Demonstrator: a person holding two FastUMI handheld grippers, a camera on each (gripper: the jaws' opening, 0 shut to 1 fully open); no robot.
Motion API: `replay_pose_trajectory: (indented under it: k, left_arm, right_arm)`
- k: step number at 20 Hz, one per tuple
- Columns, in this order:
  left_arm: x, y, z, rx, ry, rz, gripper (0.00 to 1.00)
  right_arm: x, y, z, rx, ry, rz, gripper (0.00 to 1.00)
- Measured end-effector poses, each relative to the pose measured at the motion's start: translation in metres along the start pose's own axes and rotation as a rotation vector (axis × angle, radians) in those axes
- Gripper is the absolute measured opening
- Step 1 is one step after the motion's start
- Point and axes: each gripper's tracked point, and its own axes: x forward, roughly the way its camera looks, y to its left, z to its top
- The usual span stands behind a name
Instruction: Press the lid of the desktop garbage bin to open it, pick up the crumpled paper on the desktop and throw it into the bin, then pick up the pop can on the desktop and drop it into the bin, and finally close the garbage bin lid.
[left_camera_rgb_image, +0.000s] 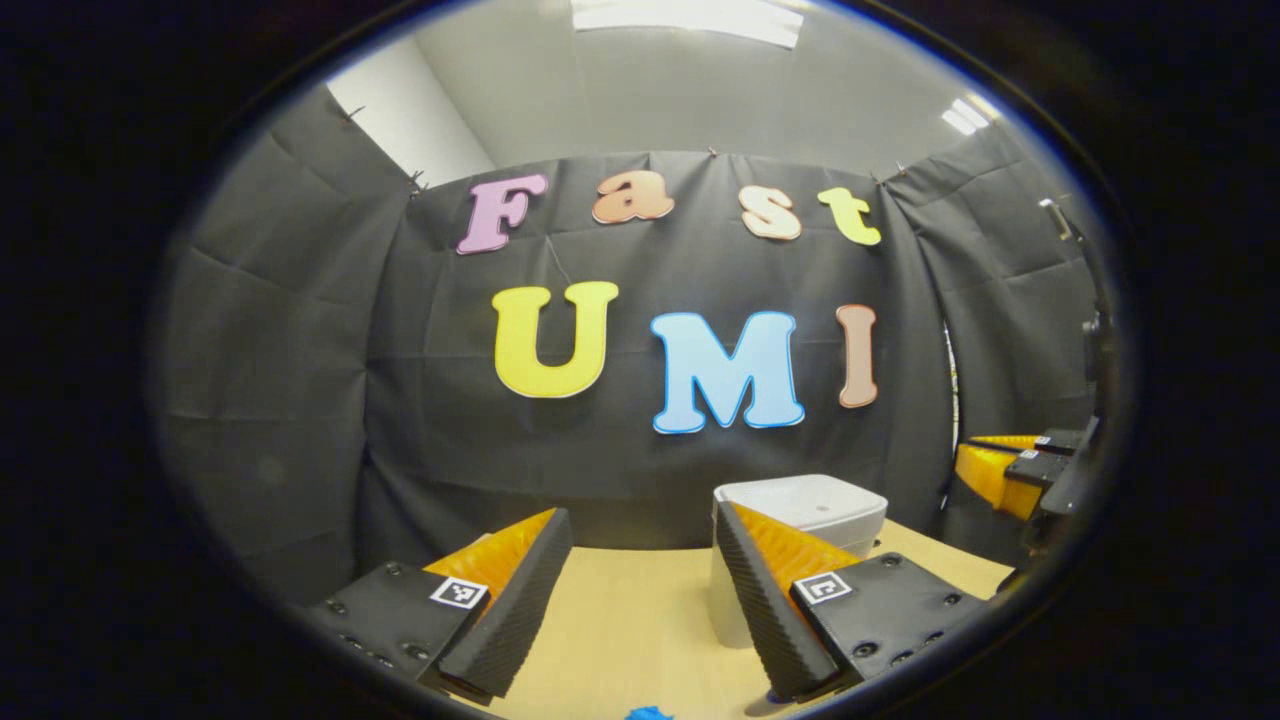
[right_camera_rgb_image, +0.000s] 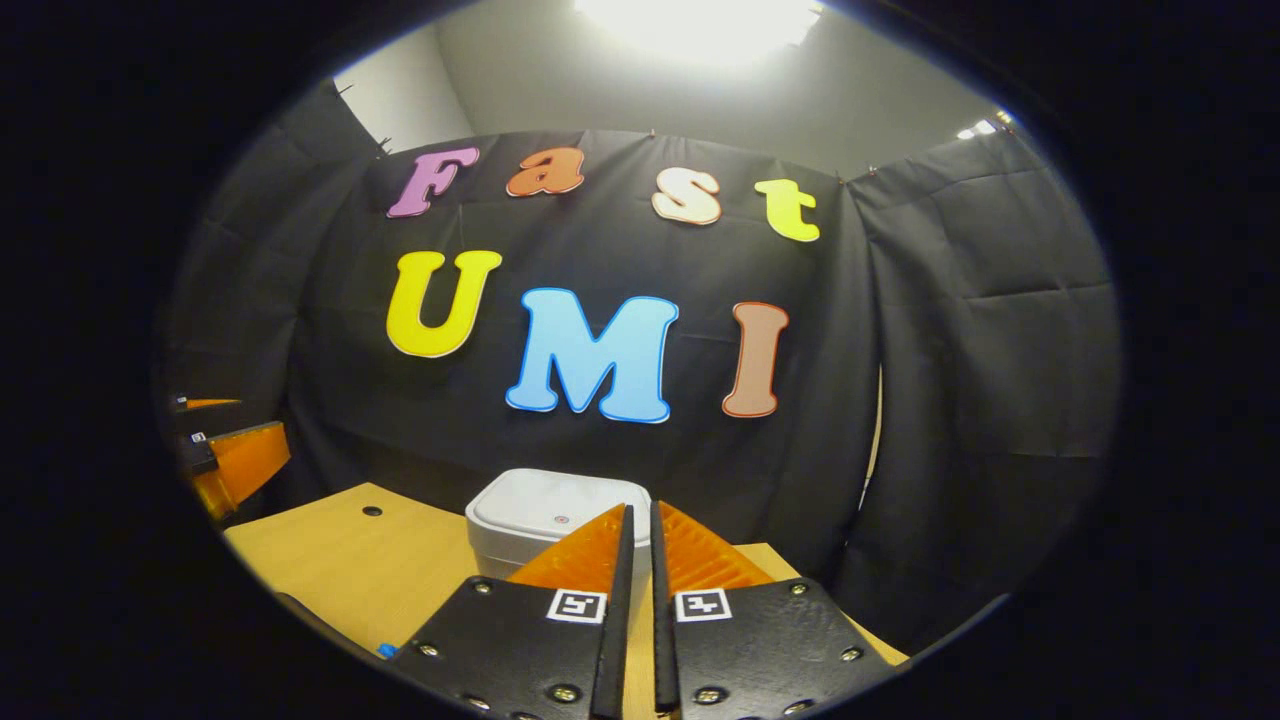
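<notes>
Bin (right_camera_rgb_image: 545, 520) on desk (right_camera_rgb_image: 350, 560), before wall (right_camera_rgb_image: 950, 350).

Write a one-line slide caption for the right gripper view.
Right gripper, fingers nearly together and empty, points at the closed white bin on the wooden desk.

Nothing legible appears on the closed white garbage bin (right_camera_rgb_image: 548, 520). Small square black-and-white coded markers (right_camera_rgb_image: 577, 605) sit on both grippers' finger mounts, unreadable as text.

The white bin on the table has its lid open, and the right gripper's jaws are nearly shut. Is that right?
Not quite. The bin has its lid closed, lying flat on top, as the right gripper view shows. The rest holds: it stands on the table, and the right gripper has its jaws nearly shut.
</notes>
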Motion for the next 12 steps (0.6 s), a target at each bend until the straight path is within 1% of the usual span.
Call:
replay_pose_trajectory:
  k: [3, 4, 5, 6, 7, 8, 12]
  left_arm:
    - [0.006, 0.006, -0.002, -0.013, 0.001, 0.009, 0.95]
    - [0.009, 0.007, -0.002, -0.015, 0.001, 0.01, 0.95]
    - [0.01, 0.007, -0.002, -0.012, 0.0, 0.012, 0.96]
    - [0.011, 0.008, -0.002, -0.008, -0.003, 0.014, 0.96]
    - [0.012, 0.009, -0.001, -0.007, -0.005, 0.016, 0.96]
    - [0.012, 0.008, -0.002, -0.01, -0.006, 0.015, 0.96]
    - [0.016, 0.003, -0.005, -0.024, -0.008, 0.016, 0.96]
  right_arm:
    - [0.014, 0.008, -0.001, -0.008, 0.001, 0.019, 0.11]
    - [0.011, 0.012, 0.002, -0.004, -0.007, 0.041, 0.07]
    - [0.014, 0.016, 0.002, -0.003, -0.008, 0.053, 0.06]
    - [0.018, 0.02, 0.003, -0.003, -0.011, 0.07, 0.06]
    - [0.019, 0.02, 0.003, -0.001, -0.011, 0.066, 0.06]
    - [0.027, 0.028, 0.005, 0.003, -0.012, 0.088, 0.0]
    - [0.048, 0.04, 0.0, -0.023, 0.002, 0.124, 0.0]
